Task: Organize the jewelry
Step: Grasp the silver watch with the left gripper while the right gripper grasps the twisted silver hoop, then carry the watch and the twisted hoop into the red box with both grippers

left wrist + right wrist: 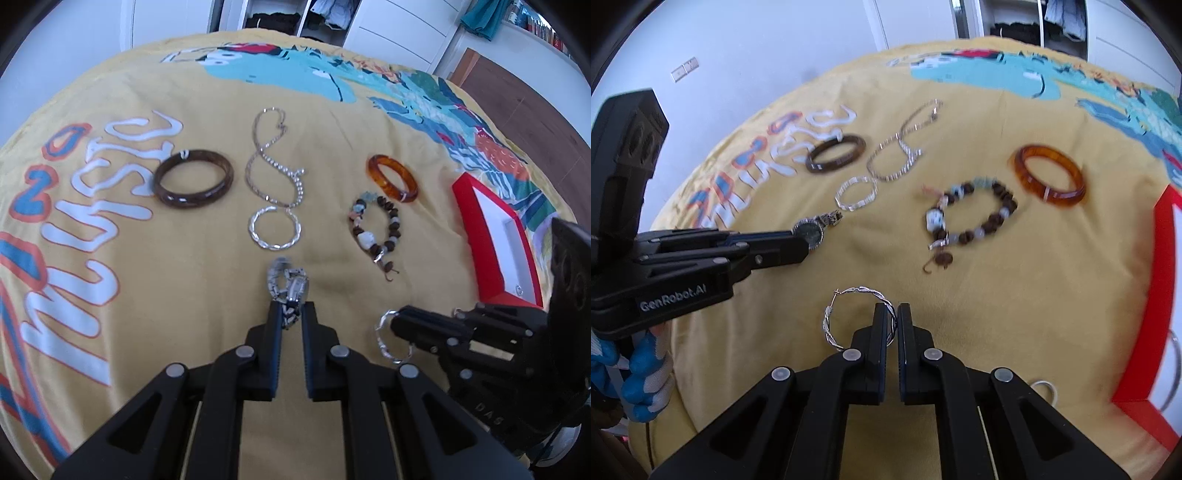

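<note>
Left gripper point(290, 308) fingers pinch the silver watch point(290, 288) by its band, just above the yellow blanket point(184, 277). Right gripper point(893, 314) fingers are clamped on a twisted silver hoop earring point(846, 317). Left gripper's housing reads "GenRobot.AI". Blanket print left of the fingers reads "MUSIC". Ahead of the fingers: brown bangle point(194, 179), amber bangle point(393, 177), beaded bracelet point(376, 229). Red box point(476, 221) lies to the right.

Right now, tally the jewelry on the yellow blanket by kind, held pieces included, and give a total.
Bangles: 2, dark brown bangle and amber bangle
Beaded bracelets: 1, beaded bracelet
Necklaces: 1, silver necklace
Twisted hoop earrings: 2, one lying, one held
Watches: 1, held watch
Total: 7
</note>
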A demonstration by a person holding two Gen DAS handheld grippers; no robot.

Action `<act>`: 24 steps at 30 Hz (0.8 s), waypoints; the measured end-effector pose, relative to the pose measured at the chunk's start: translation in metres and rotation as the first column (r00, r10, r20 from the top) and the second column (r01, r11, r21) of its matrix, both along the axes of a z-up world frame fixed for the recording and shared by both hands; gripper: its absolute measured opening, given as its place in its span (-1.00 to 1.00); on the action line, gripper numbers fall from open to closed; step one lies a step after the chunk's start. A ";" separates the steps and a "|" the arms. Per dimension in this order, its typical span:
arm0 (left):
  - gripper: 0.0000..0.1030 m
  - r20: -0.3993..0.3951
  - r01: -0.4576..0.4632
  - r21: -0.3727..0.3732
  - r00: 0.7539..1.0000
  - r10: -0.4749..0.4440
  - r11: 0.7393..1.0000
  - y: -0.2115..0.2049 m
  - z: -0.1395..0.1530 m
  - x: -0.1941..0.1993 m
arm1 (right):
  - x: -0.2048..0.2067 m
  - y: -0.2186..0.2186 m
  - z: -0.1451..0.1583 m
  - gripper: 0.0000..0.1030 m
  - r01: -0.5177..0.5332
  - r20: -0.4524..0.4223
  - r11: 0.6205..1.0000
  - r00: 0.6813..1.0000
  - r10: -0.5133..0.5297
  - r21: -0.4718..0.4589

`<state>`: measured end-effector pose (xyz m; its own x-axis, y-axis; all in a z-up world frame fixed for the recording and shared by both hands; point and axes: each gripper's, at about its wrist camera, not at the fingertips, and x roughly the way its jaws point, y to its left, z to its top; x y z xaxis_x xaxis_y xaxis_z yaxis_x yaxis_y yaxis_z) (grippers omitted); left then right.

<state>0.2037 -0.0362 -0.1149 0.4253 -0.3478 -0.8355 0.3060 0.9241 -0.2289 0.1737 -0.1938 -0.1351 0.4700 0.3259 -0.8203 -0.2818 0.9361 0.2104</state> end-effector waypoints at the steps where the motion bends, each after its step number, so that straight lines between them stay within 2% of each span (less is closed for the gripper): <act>1: -0.82 0.006 -0.001 0.003 1.000 0.001 1.000 0.001 0.003 -0.002 | -0.002 0.000 0.005 -0.90 0.000 0.010 1.000 1.000 0.000 0.000; 10: -0.82 0.056 -0.009 0.021 0.998 0.007 1.000 0.001 0.035 -0.016 | -0.021 -0.009 0.042 -0.90 0.027 0.078 1.000 0.997 -0.027 0.010; 16: -0.82 0.092 0.024 0.009 0.995 -0.024 1.000 -0.020 0.059 -0.022 | -0.034 -0.036 0.063 -0.90 0.099 0.117 0.995 0.988 -0.100 0.014; 21: -0.82 0.111 0.089 -0.007 0.990 -0.088 0.996 -0.062 0.076 -0.025 | -0.046 -0.086 0.077 -0.90 0.201 0.141 0.979 0.969 -0.201 0.012; 24: -0.82 0.119 0.163 -0.018 0.980 -0.160 0.986 -0.103 0.082 -0.028 | -0.055 -0.126 0.081 -0.90 0.283 0.147 0.959 0.948 -0.281 0.010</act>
